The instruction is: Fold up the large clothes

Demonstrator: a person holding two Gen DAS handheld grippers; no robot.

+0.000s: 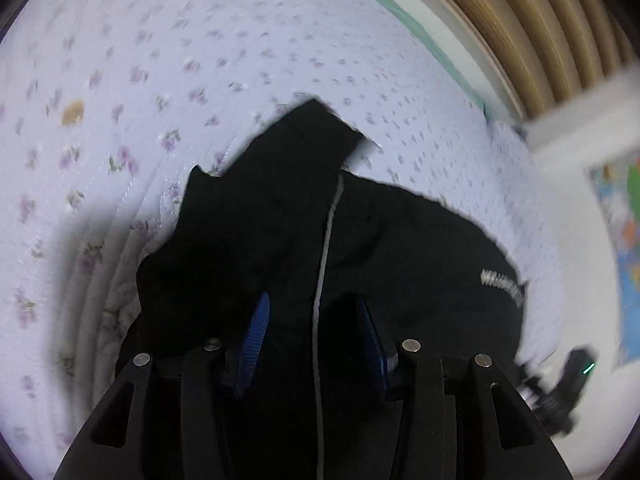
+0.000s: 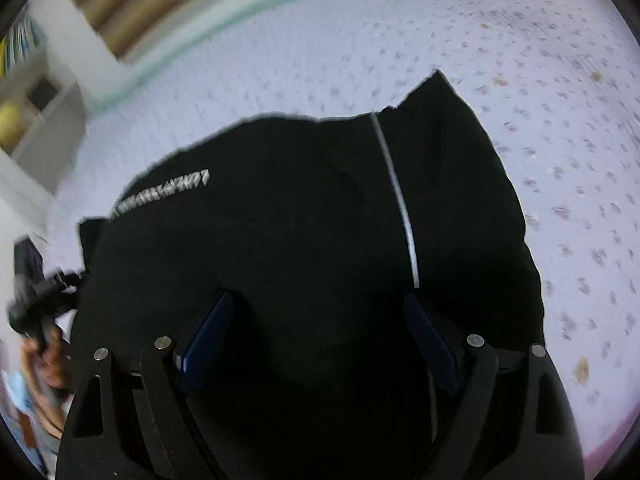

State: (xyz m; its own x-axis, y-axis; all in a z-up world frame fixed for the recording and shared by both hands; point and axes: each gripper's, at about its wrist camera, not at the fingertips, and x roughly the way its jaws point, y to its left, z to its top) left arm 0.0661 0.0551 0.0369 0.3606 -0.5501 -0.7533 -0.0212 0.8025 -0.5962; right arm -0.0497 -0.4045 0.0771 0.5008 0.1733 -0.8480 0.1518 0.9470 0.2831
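A black garment [image 1: 360, 232] with a thin white stripe and white lettering lies bunched on a floral bedsheet [image 1: 160, 80]. My left gripper [image 1: 312, 312] is open just above it, with its blue pads either side of the white stripe. In the right wrist view the same garment [image 2: 300, 220] fills the middle. My right gripper [image 2: 320, 308] is open wide over its near part, and nothing is held between its blue pads. The other gripper shows at the edge of each view, at the right [image 1: 568, 384] and at the left [image 2: 36, 304].
The bedsheet [image 2: 560, 160] spreads to all sides of the garment. A ribbed tan headboard [image 1: 540, 20] stands beyond the bed's far edge. A white shelf unit [image 2: 40, 120] stands off the bed at the left. A person's hand [image 2: 52, 360] holds the left gripper.
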